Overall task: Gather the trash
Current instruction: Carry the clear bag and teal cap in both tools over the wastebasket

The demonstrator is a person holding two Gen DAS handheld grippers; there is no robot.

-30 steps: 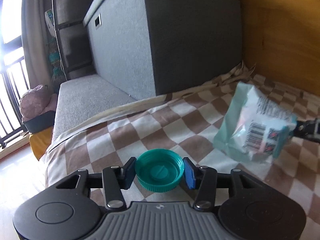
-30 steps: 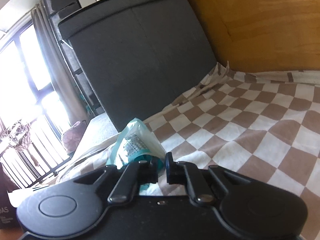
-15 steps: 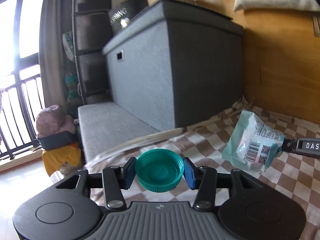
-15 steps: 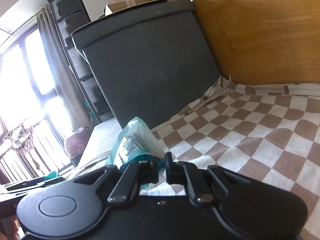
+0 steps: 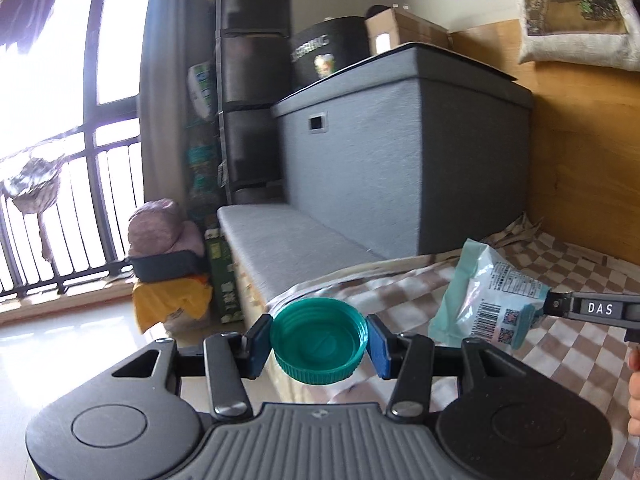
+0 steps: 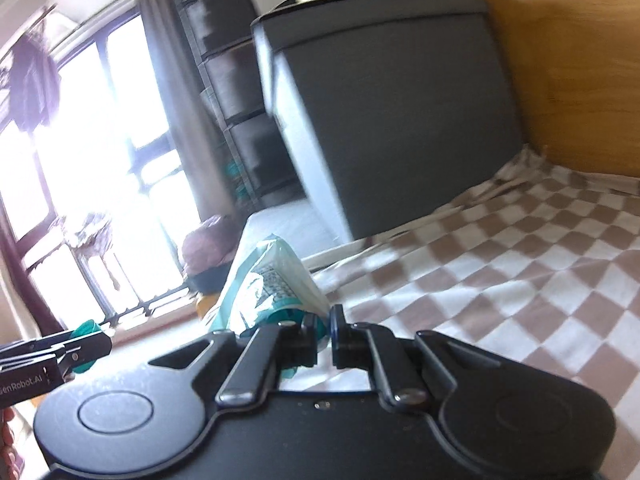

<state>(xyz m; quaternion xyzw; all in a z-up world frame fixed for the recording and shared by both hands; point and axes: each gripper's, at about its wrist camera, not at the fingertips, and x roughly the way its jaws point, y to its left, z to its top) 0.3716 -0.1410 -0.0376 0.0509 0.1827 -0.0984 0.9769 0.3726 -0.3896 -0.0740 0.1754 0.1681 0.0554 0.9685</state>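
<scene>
A round green bottle cap [image 5: 319,340] sits open side up, squeezed between two blue pads. A crinkly pale green wrapper [image 5: 486,296] with a barcode hangs pinched by one corner.

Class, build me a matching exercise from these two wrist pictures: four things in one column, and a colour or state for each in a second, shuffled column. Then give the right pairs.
Things
1. bottle cap
2. snack packet
3. storage box
4. bed cover

Descriptions
A. brown and white checks
B. grey, lid closed, things stacked on top
C. teal, clamped open side up in the left gripper
D. pale green with a barcode, pinched by one edge in the right gripper

Pairs: 1-C, 2-D, 3-B, 4-A
</scene>
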